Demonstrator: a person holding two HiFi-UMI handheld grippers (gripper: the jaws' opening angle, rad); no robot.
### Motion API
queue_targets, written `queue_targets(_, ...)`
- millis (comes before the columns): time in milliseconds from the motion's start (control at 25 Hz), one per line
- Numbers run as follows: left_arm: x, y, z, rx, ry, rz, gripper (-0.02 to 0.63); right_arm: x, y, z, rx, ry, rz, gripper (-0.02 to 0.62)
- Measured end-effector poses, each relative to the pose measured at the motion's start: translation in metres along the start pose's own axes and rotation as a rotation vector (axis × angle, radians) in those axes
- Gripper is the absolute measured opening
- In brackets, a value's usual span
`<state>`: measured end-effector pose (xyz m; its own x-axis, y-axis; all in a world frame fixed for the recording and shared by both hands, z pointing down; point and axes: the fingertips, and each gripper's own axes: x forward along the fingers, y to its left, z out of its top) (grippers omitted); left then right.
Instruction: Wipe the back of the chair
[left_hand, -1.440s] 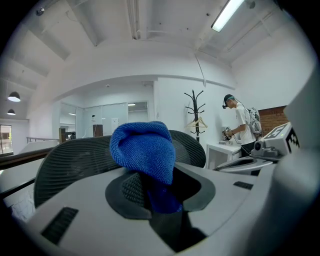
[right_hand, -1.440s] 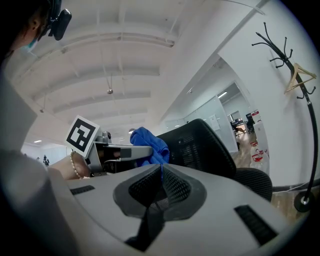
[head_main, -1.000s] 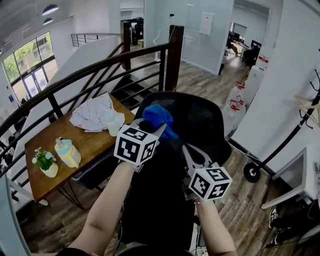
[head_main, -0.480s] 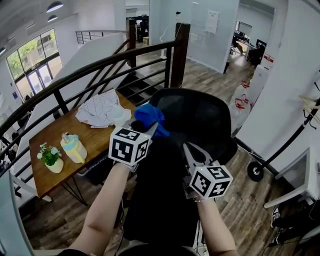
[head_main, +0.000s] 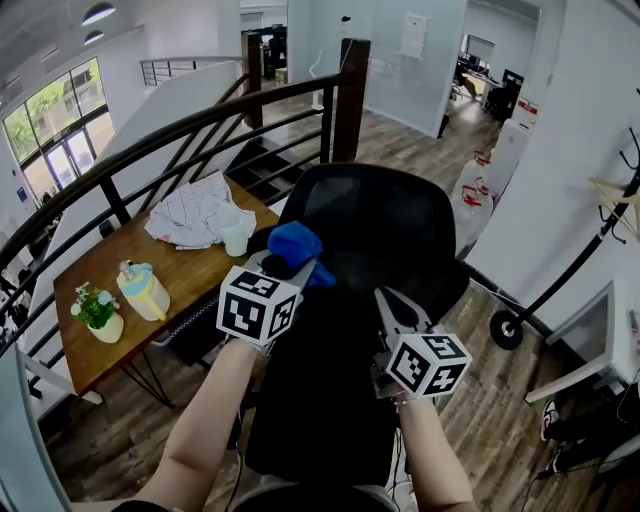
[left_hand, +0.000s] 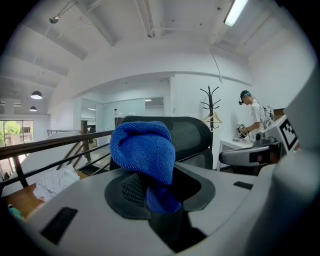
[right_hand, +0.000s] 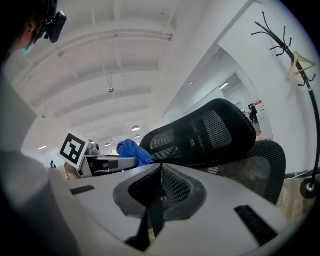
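Note:
The black mesh chair (head_main: 385, 225) stands in front of me, its back (left_hand: 192, 131) curving up beyond both grippers. My left gripper (head_main: 283, 268) is shut on a bunched blue cloth (head_main: 295, 246) by the left edge of the chair's back; whether the cloth (left_hand: 144, 149) touches the mesh I cannot tell. My right gripper (head_main: 387, 298) hovers lower and to the right over the dark back, jaws shut with nothing between them (right_hand: 161, 181). The right gripper view shows the chair back (right_hand: 210, 131) with the blue cloth (right_hand: 134, 150) to its left.
A wooden table (head_main: 180, 280) at the left carries a crumpled white cloth (head_main: 195, 212), a cup (head_main: 234, 240), a jug (head_main: 143, 288) and a small plant (head_main: 95, 312). A dark stair railing (head_main: 180, 135) runs behind it. A coat stand's base (head_main: 506, 330) is at the right.
My left gripper with the blue cloth has shifted a little left and down along the chair's back. The right gripper has hardly moved.

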<state>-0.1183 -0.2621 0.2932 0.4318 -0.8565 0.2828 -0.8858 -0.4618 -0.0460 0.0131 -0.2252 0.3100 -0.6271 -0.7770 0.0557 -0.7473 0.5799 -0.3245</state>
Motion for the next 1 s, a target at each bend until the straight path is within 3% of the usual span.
queue_targets(520,0.056,-0.128,-0.042,0.053,0.121,-0.307,0.123,-0.066,-0.071,-0.017,0.075,-0.024,-0.18,0.031)
queue_targets(1000,0.136,-0.25,-0.048,0.097,0.17,-0.536,0.123,-0.127,-0.161,-0.031,0.138,-0.027,-0.372,0.031)
